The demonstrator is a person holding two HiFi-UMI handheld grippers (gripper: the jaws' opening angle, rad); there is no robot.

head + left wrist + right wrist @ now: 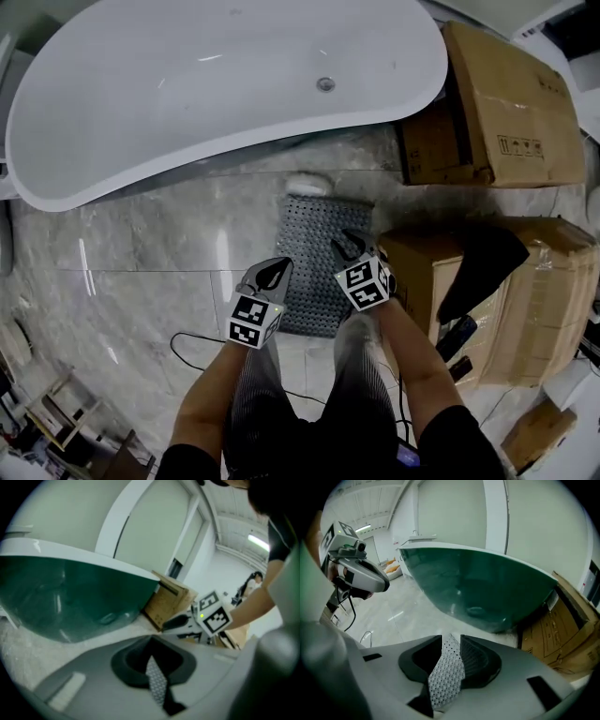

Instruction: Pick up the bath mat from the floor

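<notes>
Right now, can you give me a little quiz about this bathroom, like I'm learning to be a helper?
1. True or false: the bath mat lies on the floor beside the bathtub.
2. What stands to the right of the bath mat? A. cardboard boxes B. a chair C. a bucket
3. Fill in: the left gripper is clamped on the ____.
Key: 1 true; 2 A; 3 bath mat.
</notes>
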